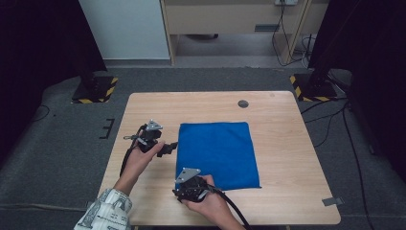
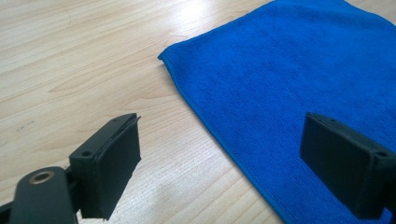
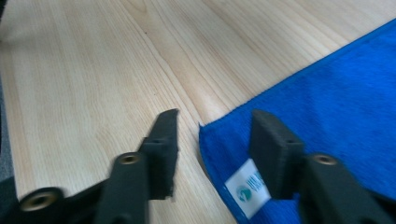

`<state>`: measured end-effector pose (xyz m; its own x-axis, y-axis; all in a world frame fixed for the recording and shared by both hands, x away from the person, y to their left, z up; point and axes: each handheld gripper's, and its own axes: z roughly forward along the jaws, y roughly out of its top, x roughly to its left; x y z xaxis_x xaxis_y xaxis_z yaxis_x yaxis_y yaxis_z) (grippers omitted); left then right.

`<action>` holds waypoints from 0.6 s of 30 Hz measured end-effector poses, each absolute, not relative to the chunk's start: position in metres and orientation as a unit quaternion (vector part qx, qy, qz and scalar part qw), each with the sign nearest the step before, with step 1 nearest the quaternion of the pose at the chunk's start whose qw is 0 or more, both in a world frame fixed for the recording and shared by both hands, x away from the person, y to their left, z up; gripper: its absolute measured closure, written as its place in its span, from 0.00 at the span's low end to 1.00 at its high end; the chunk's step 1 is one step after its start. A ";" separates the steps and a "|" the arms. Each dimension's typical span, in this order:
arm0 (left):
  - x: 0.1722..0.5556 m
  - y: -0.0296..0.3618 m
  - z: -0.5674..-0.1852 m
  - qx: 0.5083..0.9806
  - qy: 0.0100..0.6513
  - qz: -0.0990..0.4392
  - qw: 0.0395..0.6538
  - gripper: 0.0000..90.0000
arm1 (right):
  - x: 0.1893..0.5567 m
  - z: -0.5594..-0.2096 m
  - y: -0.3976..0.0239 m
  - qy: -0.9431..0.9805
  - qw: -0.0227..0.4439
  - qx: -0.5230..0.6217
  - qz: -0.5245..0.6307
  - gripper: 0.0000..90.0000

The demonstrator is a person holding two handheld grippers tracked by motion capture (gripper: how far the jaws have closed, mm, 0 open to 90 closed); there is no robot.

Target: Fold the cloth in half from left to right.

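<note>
While both claws gape empty, blue cloth (image 1: 218,154) flat, roughly square, edges seemingly table-parallel

The high view is soft and low in detail, with even overhead light on the table (image 1: 282,143) and deep darkness at both upper corners; shadows under the hands are faint. In the left gripper view the wood glares pale toward the top, and the near jaws are sharp. The right gripper view is slightly blurred, most on the jaws, with a bright sheen across the wood grain.
</note>
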<state>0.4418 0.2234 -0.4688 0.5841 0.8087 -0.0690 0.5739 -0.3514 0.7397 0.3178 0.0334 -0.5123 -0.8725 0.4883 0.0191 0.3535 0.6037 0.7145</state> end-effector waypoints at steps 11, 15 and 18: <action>0.440 0.231 -0.468 0.795 0.440 0.162 0.384 0.14 | 0.325 -0.523 0.043 0.901 0.093 0.240 0.348 0.51; 0.439 0.233 -0.468 0.795 0.440 0.161 0.385 0.14 | 0.325 -0.524 0.042 0.900 0.097 0.243 0.350 0.58; 0.439 0.232 -0.468 0.794 0.440 0.160 0.387 0.14 | 0.326 -0.523 0.041 0.898 0.101 0.247 0.351 0.70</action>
